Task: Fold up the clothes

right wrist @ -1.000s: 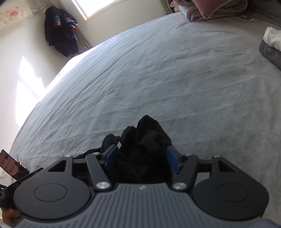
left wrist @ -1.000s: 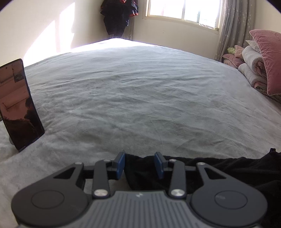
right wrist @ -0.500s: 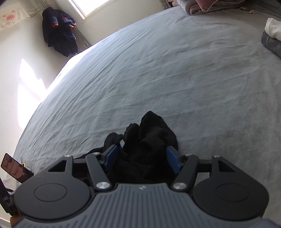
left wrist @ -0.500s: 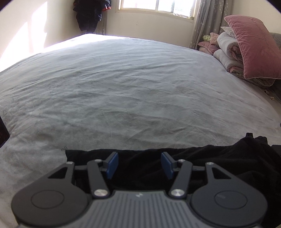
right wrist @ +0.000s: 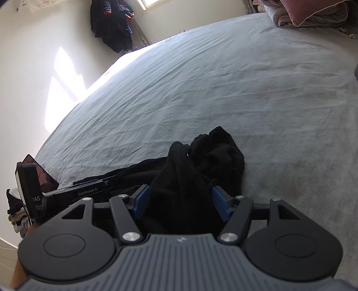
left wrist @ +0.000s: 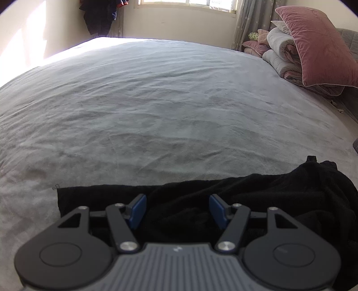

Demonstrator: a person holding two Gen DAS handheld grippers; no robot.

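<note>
Left wrist view first: the big grey bed [left wrist: 170,107] fills nearly everything, with pink pillows and rolled quilts [left wrist: 308,51] stacked at its far right and a dark coat [left wrist: 100,15] hanging by the window. On the near edge of the bed lies the black garment [left wrist: 235,197], spread as a long strip running left to right across the picture. Its flat, squared corner sits just left of the left gripper [left wrist: 176,211] and its bunched, heaped end is off to the right.

The right wrist view shows that heap: the garment [right wrist: 201,161] is piled up directly ahead of the right gripper [right wrist: 179,202], and the left tool's body [right wrist: 85,190] is lying low along the flat end, with a propped phone [right wrist: 33,176] beyond it.

So the long axis runs from one tool to the other. The left one is nearer the flat corner, the right one nearer the crumpled end, which I judge is what needs drawing out next.

The left jaws are opening, spread over the cloth with fabric under and between them but the pads clear of it. The right jaws stand wide with the heap rising between them. Whether the pads actually press it, I cannot tell.

Compared with a second ago, the left tool has swung rightward, the phone has dropped out of its view, more of the strip's corner shows, and its jaws are plainly wider. The right jaws look unchanged.
</note>
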